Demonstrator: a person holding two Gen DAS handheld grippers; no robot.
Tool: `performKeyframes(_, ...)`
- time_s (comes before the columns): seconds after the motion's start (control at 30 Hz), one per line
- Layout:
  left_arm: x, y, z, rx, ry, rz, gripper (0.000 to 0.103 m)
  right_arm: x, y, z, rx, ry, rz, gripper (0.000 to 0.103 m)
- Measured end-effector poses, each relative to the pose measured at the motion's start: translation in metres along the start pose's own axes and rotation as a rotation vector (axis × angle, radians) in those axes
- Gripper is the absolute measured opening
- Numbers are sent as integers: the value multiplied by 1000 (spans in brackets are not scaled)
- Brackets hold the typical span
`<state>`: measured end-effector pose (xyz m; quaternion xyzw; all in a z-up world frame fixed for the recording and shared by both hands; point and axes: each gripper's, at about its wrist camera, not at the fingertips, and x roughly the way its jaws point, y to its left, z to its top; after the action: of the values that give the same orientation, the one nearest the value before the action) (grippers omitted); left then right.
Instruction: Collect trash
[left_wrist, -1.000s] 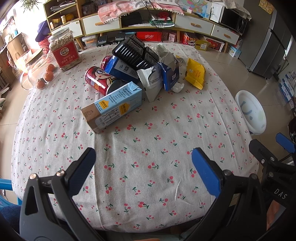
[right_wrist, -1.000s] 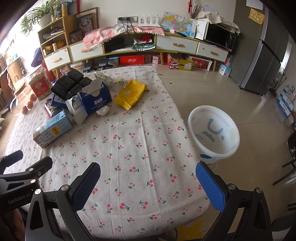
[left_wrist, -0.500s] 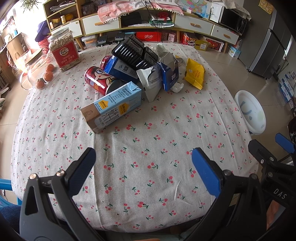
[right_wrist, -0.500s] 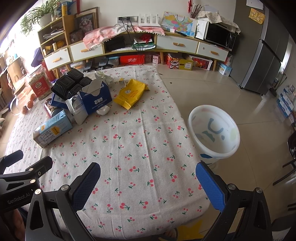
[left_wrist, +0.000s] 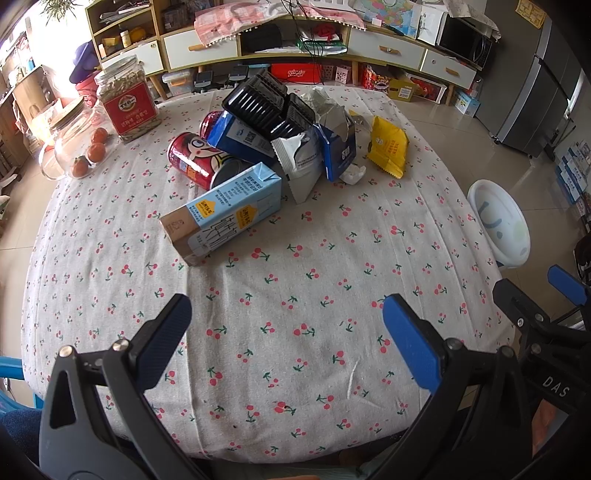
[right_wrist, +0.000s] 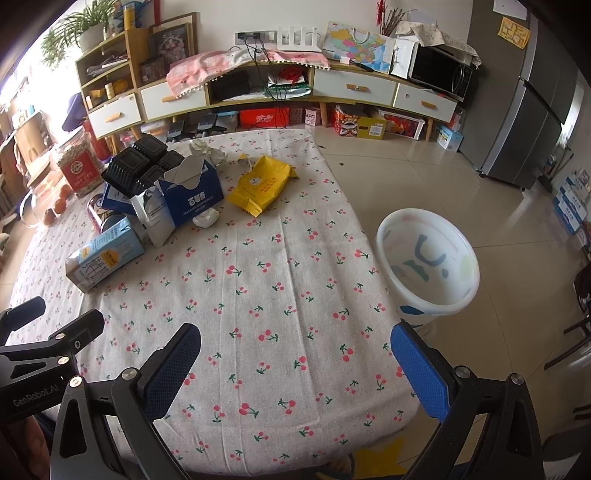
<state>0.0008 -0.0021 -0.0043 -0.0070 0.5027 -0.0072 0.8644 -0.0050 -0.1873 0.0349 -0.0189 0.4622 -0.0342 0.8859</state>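
A heap of trash lies at the far middle of the cherry-print tablecloth (left_wrist: 295, 332): a light blue milk carton (left_wrist: 225, 214) on its side, two red cans (left_wrist: 192, 162), a black plastic tray (left_wrist: 266, 105), a torn dark blue box (left_wrist: 336, 147), a silver wrapper (left_wrist: 299, 166), a yellow snack packet (left_wrist: 389, 149) and a crumpled white scrap (left_wrist: 352, 173). My left gripper (left_wrist: 286, 321) is open over the near edge, empty. My right gripper (right_wrist: 295, 350) is open too, empty, beside the left one. A white bin (right_wrist: 428, 266) stands on the floor to the right.
A red-labelled jar (left_wrist: 127, 101) and a glass jar with orange fruit (left_wrist: 79, 147) stand at the table's far left. Low cabinets (right_wrist: 258, 92) line the back wall; a grey fridge (right_wrist: 535, 110) is at the right. Tiled floor (right_wrist: 424, 177) surrounds the bin.
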Motion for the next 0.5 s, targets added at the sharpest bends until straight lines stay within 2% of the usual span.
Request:
performKeyframes(0.2, -1, 4, 5, -3, -2, 1, 103, 3, 1, -1, -1, 9, 2, 103)
performKeyframes(0.33, -5, 24, 21, -29, -12, 10, 103, 15, -6, 7, 31, 91, 133, 103)
performKeyframes(0.4, -10, 39, 33, -54, -25, 6, 103, 18, -11, 18, 40, 111, 162, 103)
performKeyframes(0.5, -13, 58, 57, -99, -30, -41, 103, 22, -18, 42, 81, 155, 279, 103)
